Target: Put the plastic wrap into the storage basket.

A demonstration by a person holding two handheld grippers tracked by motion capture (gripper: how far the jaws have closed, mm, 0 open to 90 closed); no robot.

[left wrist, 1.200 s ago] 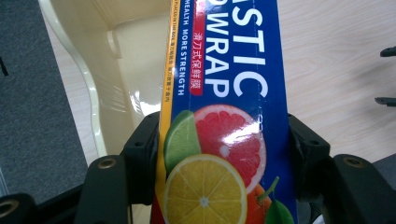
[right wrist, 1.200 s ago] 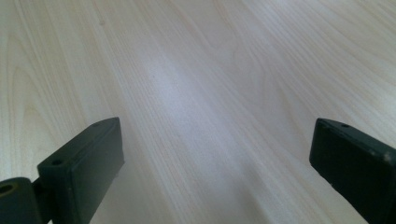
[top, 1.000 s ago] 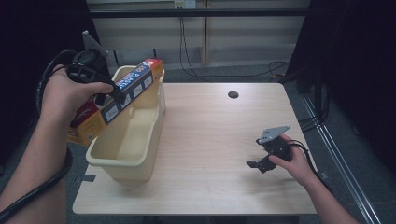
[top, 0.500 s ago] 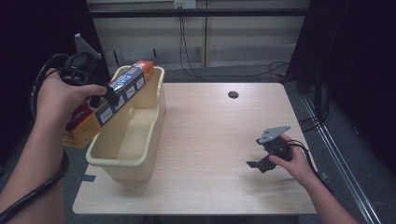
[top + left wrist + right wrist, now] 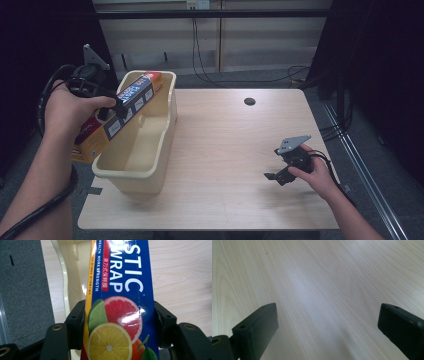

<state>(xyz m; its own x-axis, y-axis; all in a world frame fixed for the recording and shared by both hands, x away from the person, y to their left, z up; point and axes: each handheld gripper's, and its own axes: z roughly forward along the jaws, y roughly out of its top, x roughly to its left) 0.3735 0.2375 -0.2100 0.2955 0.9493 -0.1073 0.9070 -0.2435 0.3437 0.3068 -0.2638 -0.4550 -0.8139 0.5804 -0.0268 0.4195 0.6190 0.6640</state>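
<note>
I see a glossy cardboard wrap box (image 5: pixel 120 315), smooth cream plastic tub (image 5: pixel 135 175) at nine o'clock, probably matt wood-grain counter (image 5: pixel 240 150).

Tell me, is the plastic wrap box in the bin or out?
Out. The left gripper holds the plastic wrap box tilted over the bin's left rim.

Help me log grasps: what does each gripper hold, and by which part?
The left gripper clamps the plastic wrap box across its long sides, about mid-length. The right gripper holds nothing, its jaws open.
</note>
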